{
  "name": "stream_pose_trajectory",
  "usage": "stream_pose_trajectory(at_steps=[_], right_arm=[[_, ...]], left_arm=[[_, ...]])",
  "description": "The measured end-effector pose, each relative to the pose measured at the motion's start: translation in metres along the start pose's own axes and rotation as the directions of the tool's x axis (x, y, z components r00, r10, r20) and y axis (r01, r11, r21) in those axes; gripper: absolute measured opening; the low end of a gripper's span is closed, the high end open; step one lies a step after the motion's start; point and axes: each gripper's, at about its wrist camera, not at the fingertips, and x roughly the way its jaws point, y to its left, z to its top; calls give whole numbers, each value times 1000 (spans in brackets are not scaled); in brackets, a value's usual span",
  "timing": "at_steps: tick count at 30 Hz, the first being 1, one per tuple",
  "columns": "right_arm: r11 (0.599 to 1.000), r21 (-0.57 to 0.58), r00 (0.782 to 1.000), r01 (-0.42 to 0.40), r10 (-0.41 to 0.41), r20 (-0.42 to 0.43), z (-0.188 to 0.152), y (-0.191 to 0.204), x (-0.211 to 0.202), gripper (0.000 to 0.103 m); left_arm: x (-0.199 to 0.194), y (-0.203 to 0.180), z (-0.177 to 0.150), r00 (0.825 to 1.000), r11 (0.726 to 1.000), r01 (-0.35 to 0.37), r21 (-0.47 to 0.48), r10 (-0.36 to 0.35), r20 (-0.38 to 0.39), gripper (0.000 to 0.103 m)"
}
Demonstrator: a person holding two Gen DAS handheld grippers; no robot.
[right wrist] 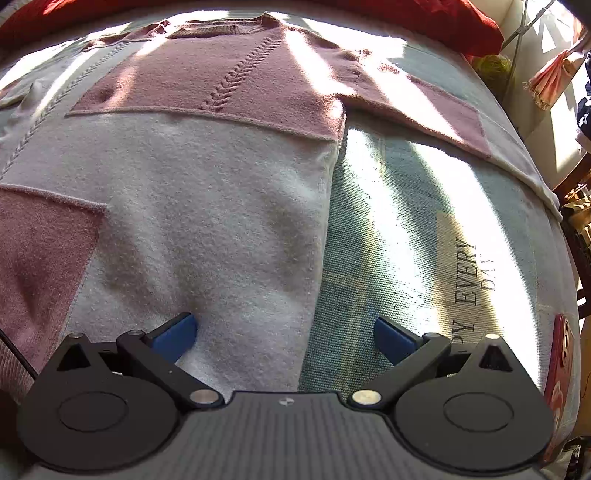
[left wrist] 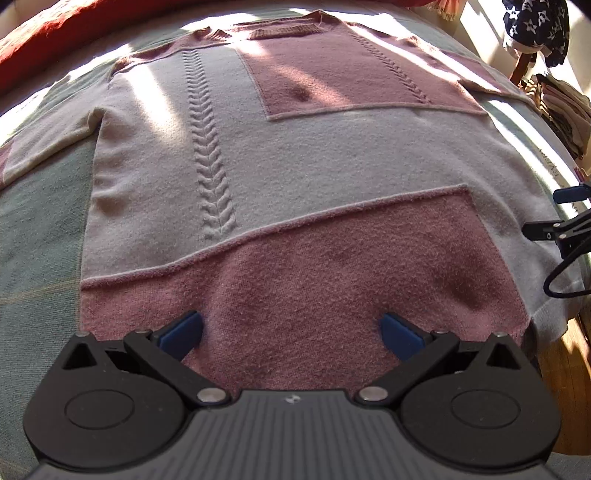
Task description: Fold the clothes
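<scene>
1. We see a knitted sweater (left wrist: 295,166) lying flat and face up on a bed cover (left wrist: 33,229). Its fuzzy knit is made of cream and dusty pink rectangular patches, with raised braided cable lines running along its length.
2. The bed cover is a flat-woven cloth in pale green and white stripes, crossed by bars of sunlight.
3. The sweater's long axis runs away from us: the hem is nearest, and the ribbed pink neckline lies at the far end beside a red blanket (left wrist: 44,33).
4. The left tongs (left wrist: 291,332) are released, their blue pads spread wide over the pink hem patch.
5. The right tongs (right wrist: 284,334) are also released, straddling the sweater's right side edge, with one pad over cream knit and the other over the cover.
6. Only the right view shows the pink right sleeve (right wrist: 424,110) stretched out sideways, printed letters on the cover, and a red phone (right wrist: 561,365) at its edge.
7. Only the left view shows the cream left sleeve (left wrist: 48,140), navy star-print fabric (left wrist: 539,29), and the right tongs' tip at the frame's edge.
</scene>
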Motion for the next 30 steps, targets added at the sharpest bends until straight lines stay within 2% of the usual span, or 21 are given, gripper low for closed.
stream_pose_trajectory(at_steps=[6, 10, 14, 16, 20, 24, 27, 30], right_arm=[[999, 0, 998, -51, 51, 33, 2, 2, -15, 103], [997, -80, 1000, -14, 13, -12, -10, 17, -6, 103], [1000, 0, 998, -31, 31, -62, -29, 0, -12, 103], [1000, 5, 998, -23, 23, -64, -34, -3, -20, 103], [997, -65, 999, -43, 44, 13, -30, 10, -38, 103], [973, -197, 985, -120, 141, 96, -15, 48, -41, 103], [948, -273, 975, -163, 197, 104, -12, 76, -35, 103], [936, -320, 983, -146, 173, 59, -22, 90, -22, 103]], left_arm=[[2, 1, 4, 1000, 1000, 3, -15, -3, -5, 102], [2, -1, 4, 1000, 1000, 3, -11, -3, -6, 102], [2, -1, 4, 1000, 1000, 8, -3, -8, -6, 102], [3, -2, 5, 1000, 1000, 3, -4, -3, -3, 102], [4, -6, 6, 1000, 1000, -12, -4, 12, 3, 103], [3, -8, 8, 1000, 1000, -15, -4, 15, 3, 103], [3, -8, 8, 1000, 1000, -14, -4, 14, 4, 103], [3, -8, 9, 1000, 1000, -13, -3, 13, 6, 103]])
